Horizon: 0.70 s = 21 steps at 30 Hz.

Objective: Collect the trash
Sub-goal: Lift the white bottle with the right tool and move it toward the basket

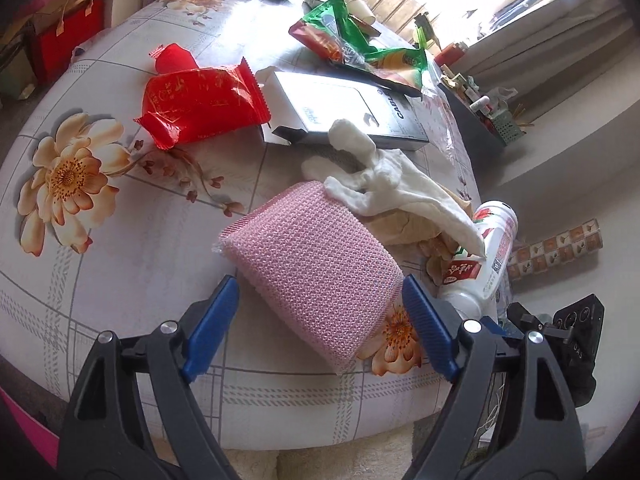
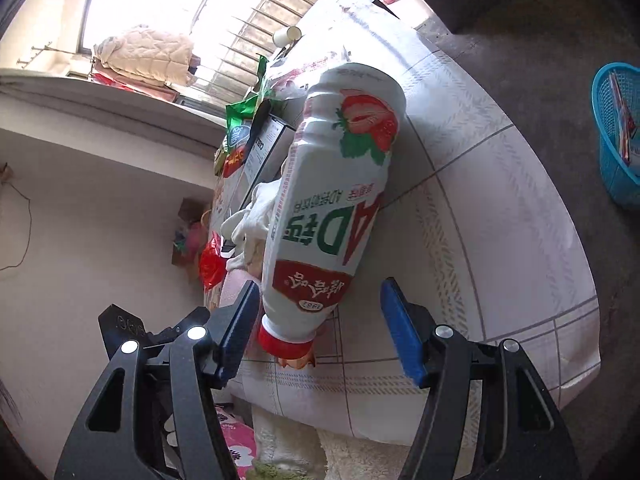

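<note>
My left gripper (image 1: 318, 312) is open, its blue pads on either side of a pink mesh scrub sponge (image 1: 316, 268) lying on the flowered tablecloth (image 1: 120, 240). Crumpled white tissue (image 1: 384, 184) lies on the sponge's far corner. My right gripper (image 2: 320, 320) is open around the red-capped neck of a white strawberry drink bottle (image 2: 332, 192) lying on the table; the bottle also shows in the left wrist view (image 1: 484, 256). A red snack wrapper (image 1: 200, 100), a cable box (image 1: 348, 112) and green wrappers (image 1: 352, 44) lie farther back.
A blue plastic basket (image 2: 616, 132) stands on the floor beyond the table's far side. A red gift bag (image 1: 64, 36) stands on the floor at the back left. A paper cup (image 2: 286, 35) sits at the table's far end. The table edge is just below both grippers.
</note>
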Tool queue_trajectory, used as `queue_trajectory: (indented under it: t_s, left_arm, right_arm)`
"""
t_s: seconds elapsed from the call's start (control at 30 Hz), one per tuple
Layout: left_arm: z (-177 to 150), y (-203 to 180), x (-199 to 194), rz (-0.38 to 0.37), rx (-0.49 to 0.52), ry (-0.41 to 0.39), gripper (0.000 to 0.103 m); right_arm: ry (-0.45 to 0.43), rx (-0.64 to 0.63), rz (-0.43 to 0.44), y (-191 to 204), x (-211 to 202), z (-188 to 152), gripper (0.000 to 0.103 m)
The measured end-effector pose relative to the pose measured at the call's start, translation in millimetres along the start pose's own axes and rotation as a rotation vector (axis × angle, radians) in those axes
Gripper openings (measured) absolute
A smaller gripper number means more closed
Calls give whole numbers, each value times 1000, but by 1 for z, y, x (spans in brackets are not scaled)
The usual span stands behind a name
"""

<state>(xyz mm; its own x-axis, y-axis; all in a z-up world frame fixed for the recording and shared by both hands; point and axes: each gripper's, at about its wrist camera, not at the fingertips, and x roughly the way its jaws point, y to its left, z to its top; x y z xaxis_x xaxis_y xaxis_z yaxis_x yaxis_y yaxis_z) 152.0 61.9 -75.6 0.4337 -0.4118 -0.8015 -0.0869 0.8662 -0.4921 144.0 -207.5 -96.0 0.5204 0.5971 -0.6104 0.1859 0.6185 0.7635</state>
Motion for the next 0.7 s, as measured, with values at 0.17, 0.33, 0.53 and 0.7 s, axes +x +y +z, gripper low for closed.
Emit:
queue_trajectory:
  t_s: [0.17,0.33,0.53,0.7]
  left_arm:
    - [9,-10,18,46,-58,-6,81]
    - [14,-16,29,147,-63,-47,81]
    - [9,-16,29,183,32,-66,81]
    - [4,-3,14,227,142,-49,82]
  right_arm:
    - [-14,6,2,-10,-10,-4,62]
    - [-17,24,3,-21,-16,-6,62]
    - [-29,24,-7,-26,-25,-9,62]
    - [-36,21,-15,-25,-28,-10,62]
